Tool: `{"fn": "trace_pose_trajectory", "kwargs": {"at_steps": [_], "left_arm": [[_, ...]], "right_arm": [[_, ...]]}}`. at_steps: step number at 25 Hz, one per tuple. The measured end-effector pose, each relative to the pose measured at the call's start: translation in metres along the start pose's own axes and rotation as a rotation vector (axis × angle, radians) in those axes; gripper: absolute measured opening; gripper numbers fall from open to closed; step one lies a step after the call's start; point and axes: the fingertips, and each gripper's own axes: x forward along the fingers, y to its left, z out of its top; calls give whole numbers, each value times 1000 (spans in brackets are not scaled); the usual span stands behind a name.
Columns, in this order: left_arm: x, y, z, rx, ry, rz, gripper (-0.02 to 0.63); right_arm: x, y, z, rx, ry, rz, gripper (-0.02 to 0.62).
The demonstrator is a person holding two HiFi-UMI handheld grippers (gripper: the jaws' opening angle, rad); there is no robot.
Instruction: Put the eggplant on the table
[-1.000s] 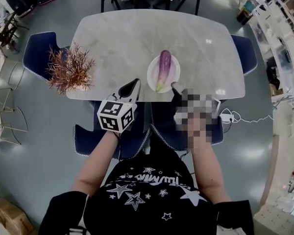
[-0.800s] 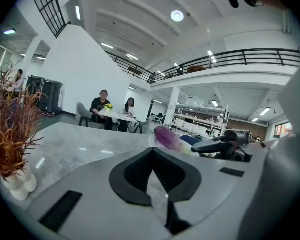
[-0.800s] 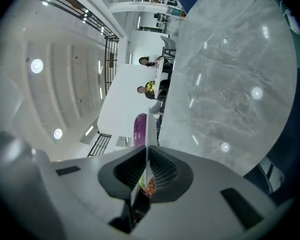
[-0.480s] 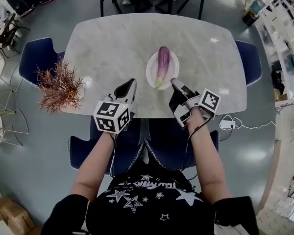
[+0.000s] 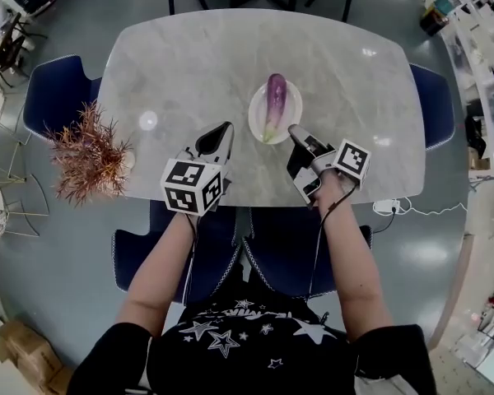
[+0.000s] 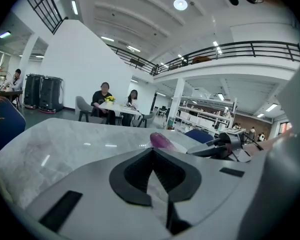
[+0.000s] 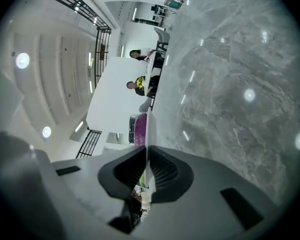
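Table (image 5: 198,64): marble worktop carrying everything, blue chairs (image 5: 53,97) sitting round its edges.
Plant (image 5: 86,156): reddish dry bunch overhanging the left edge.
Left gripper (image 5: 224,130): pointing in over the near edge, jaws pressing together, gripping nothing.
Right gripper (image 5: 295,130): tip sitting just beside the plate's near-right rim, jaws meeting too (nothing between).
Plate (image 5: 291,120): white, sitting right of the worktop's middle.
Eggplant (image 5: 275,104): purple, lying on the plate, pale stem end pointing toward the near edge.
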Motion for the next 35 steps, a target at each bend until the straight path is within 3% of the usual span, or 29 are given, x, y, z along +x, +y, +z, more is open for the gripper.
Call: {"fn": "trace_pose_trajectory", "kwargs": {"at_steps": [5, 10, 19, 29, 35], "left_arm": [[22, 17, -15, -2, 43, 4, 7], [57, 47, -23, -18, 87, 7, 7], [52, 48, -38, -29, 93, 23, 8], [60, 52, -44, -29, 108, 24, 7], [55, 50, -41, -38, 94, 23, 8]], "right_arm": [[22, -36, 1, 30, 21, -44, 21], [64, -56, 28, 95, 18, -62, 21], [66, -75, 31, 78, 25, -90, 21], [80, -95, 39, 35, 30, -212, 21], [83, -95, 40, 23, 40, -221, 21]]}}
